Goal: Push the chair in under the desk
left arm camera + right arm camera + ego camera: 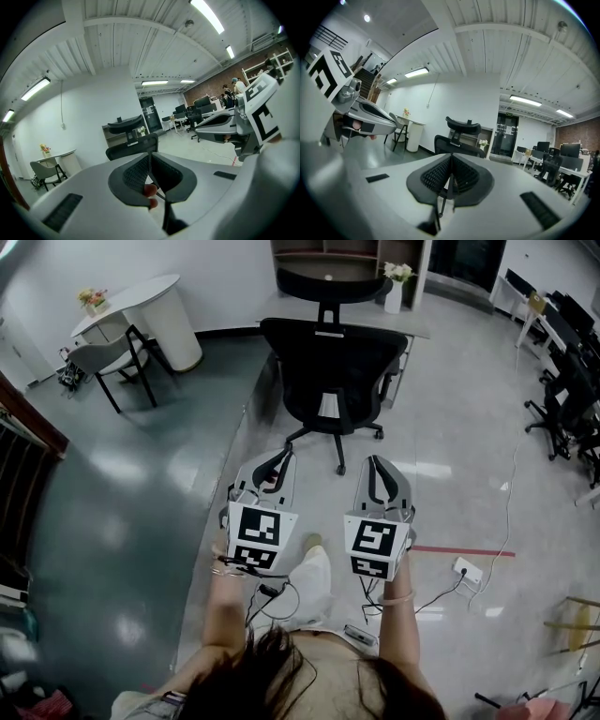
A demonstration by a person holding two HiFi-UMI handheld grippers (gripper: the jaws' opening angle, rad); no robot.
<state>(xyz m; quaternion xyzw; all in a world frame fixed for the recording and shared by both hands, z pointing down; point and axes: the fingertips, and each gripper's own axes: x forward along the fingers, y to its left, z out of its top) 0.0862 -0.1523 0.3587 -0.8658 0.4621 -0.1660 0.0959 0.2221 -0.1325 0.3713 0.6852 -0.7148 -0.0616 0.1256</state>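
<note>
From the head view, a black mesh office chair [333,371] with a curved headrest and a star base on castors stands on the near side of the grey desk [415,324], its back turned to the person. The left gripper [278,458] and right gripper [378,463] are side by side, farther from the desk than the chair is. Both point at the chair and are clear of its base. The floor [450,446] is pale and shiny before the desk and dark and glossy off to the desk's left, where a round white table [155,296] stands well away. A vase of flowers [395,292] sits at the desk's right end.

In the left gripper view the jaws are drawn together with nothing between them. The chair's backrest and headrest rise just beyond the tips, under a white ribbed ceiling.

In the right gripper view the jaws are likewise closed and empty. The chair stands straight ahead of them, apart from the tips.
</note>
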